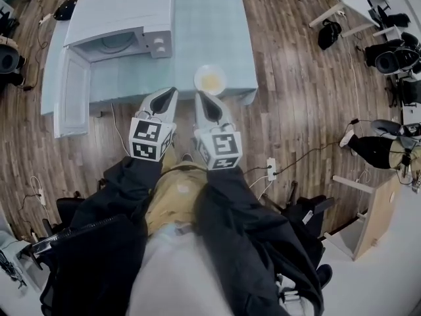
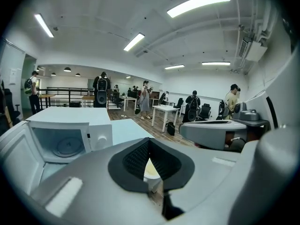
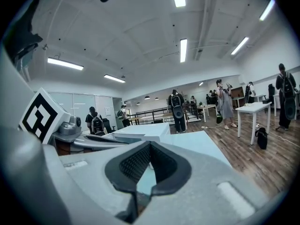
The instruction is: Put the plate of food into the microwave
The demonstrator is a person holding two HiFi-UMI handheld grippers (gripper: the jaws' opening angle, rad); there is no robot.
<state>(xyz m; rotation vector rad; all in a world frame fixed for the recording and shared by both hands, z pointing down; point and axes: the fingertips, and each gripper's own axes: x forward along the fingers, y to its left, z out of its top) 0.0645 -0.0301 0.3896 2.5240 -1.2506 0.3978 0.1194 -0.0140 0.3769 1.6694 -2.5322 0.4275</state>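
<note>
- Head view: the plate of food [image 1: 210, 79] sits at the near edge of the table [image 1: 197, 18], to the right of the microwave [image 1: 118, 41], whose door hangs open. The left gripper [image 1: 172, 92] and right gripper [image 1: 199, 95] point at it.
- Left gripper view: jaws clenched, nothing held, with the plate just ahead.
- Right gripper view: jaws clenched, empty.
</note>
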